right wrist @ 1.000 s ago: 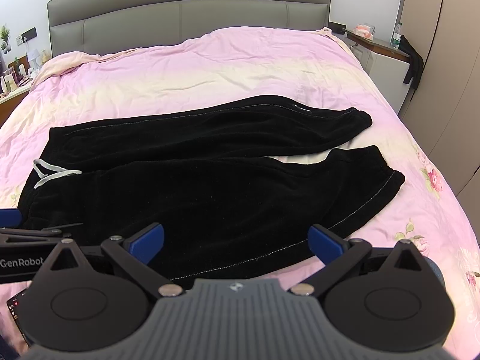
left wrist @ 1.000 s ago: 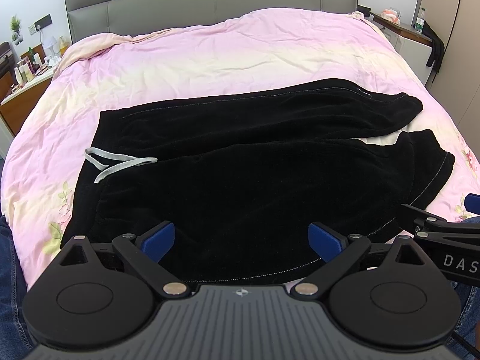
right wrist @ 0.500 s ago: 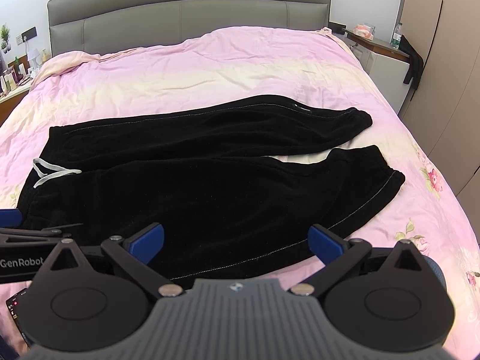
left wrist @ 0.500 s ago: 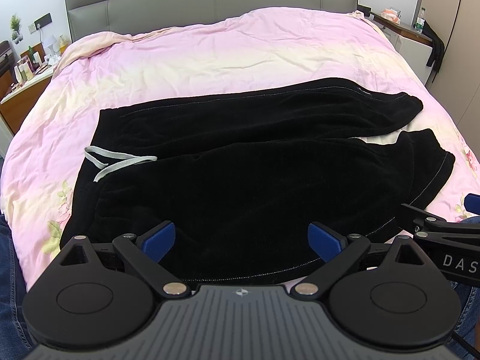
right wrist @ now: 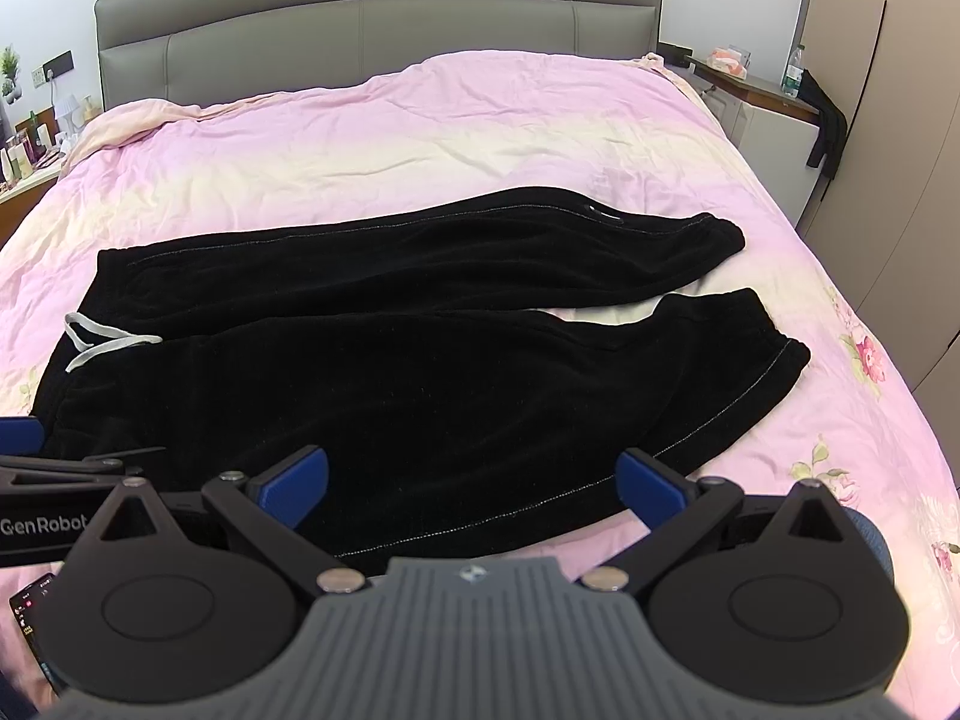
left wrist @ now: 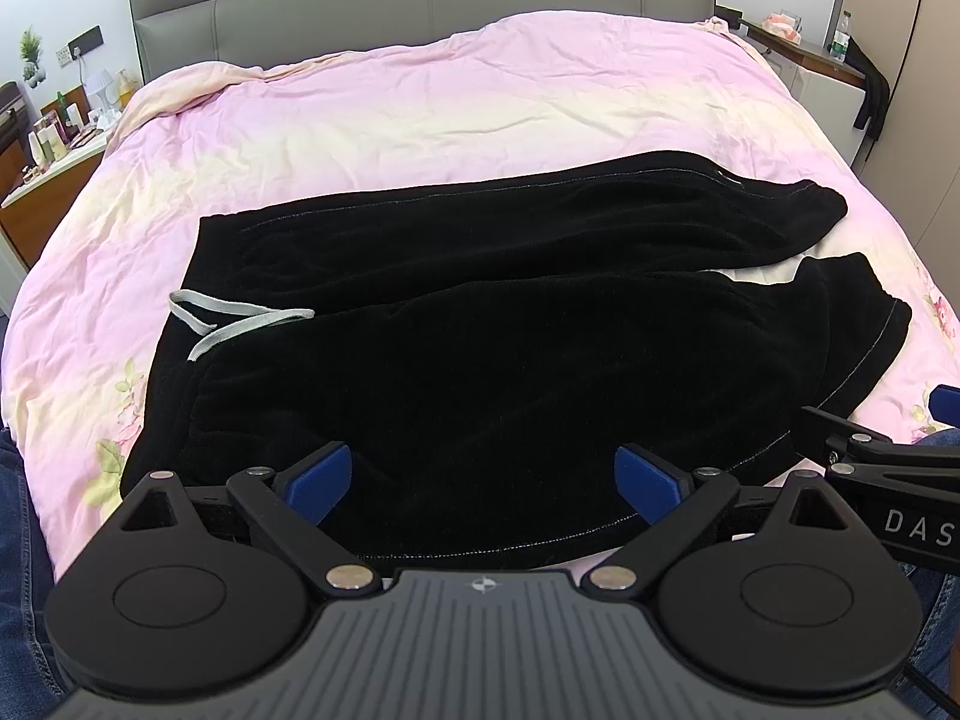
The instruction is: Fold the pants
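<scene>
Black pants lie flat across the pink bed, waistband to the left with a grey drawstring, both legs stretching right and parting slightly at the cuffs. My left gripper hovers open over the near edge of the front leg, near the waist end. My right gripper hangs open over the same near hem, further toward the cuffs. Neither holds any cloth. Each gripper's side shows at the edge of the other's view.
A pink floral duvet covers the bed below a grey headboard. A nightstand with bottles stands at the left, a shelf and wardrobe at the right. A person's jeans show at the lower left.
</scene>
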`<state>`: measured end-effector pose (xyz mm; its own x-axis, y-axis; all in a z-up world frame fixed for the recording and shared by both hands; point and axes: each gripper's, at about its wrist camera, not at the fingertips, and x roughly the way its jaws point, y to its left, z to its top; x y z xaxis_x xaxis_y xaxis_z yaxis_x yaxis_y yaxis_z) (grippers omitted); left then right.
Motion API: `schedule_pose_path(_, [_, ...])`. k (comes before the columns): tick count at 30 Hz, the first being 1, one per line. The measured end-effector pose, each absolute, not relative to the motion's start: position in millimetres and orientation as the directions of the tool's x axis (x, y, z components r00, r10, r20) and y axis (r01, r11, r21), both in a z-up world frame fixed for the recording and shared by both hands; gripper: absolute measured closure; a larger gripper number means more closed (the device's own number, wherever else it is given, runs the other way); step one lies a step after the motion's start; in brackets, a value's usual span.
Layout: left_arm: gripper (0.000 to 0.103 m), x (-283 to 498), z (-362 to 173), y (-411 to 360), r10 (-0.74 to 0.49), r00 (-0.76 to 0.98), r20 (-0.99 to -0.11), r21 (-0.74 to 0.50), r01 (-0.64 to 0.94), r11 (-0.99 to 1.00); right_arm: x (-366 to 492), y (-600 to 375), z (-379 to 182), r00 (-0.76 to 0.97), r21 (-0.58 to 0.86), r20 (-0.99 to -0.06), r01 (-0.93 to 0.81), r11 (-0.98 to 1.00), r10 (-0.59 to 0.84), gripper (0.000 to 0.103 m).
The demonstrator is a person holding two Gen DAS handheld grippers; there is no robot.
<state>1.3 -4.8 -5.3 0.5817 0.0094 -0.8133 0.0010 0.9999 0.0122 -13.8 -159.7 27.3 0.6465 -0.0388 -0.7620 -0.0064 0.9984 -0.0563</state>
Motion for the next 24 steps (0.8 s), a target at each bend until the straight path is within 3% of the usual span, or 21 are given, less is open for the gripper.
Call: schedule_pose_path(24, [0.0,-0.8,-4.2,-5.7,0.006,0.586,-0.81,0.008,0.001,1.0,-14.1,-160.2,27.5,0.65,-0.057,-0.759,-0.007,0.998,-0.039,0.005])
